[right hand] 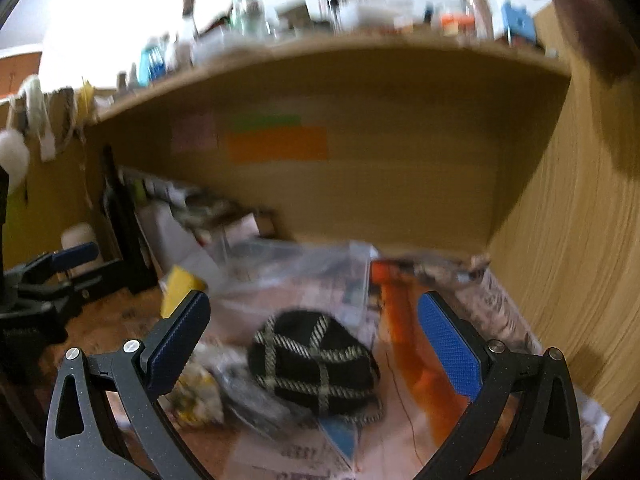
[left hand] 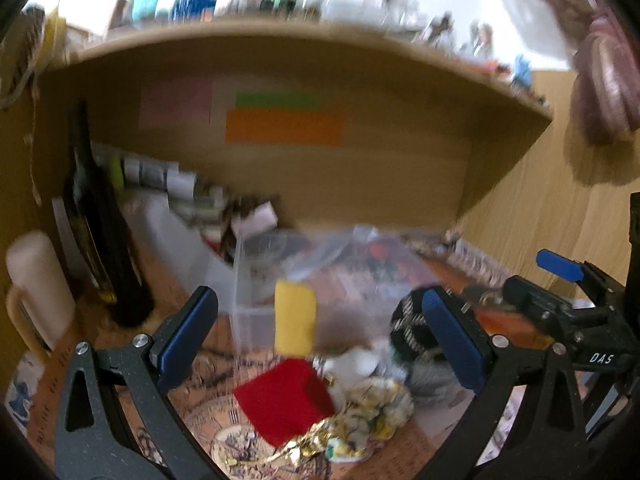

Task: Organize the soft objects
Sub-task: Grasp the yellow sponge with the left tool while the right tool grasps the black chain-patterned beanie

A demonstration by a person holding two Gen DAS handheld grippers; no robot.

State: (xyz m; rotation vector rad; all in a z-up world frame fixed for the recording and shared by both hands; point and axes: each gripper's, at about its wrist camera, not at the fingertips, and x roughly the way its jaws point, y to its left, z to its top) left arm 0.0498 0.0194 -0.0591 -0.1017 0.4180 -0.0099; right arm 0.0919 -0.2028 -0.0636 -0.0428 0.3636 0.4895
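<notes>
Reaching stage, by the look of it: nothing gripped yet, both claws spread wide and empty above the cluttered worktop. Right claw (right hand: pixel 316 340) poised over the black checked cloth (right hand: pixel 314 364), which lies between its fingers but below them, beside the orange cloth (right hand: pixel 408 344) near the right-hand edge. Next likely calls for lowering and closing; left claw (left hand: pixel 320 336) above the red cloth (left hand: pixel 286 402) and yellow sponge (left hand: pixel 295 318).

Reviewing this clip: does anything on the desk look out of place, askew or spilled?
Nothing looks spilled or damaged, though both views are motion-blurred. The soft items lie in a loose jumble: a red cloth partly over a crumpled yellow-patterned cloth, and a black checked hat slumped askew. Both tools are open and empty.
</notes>
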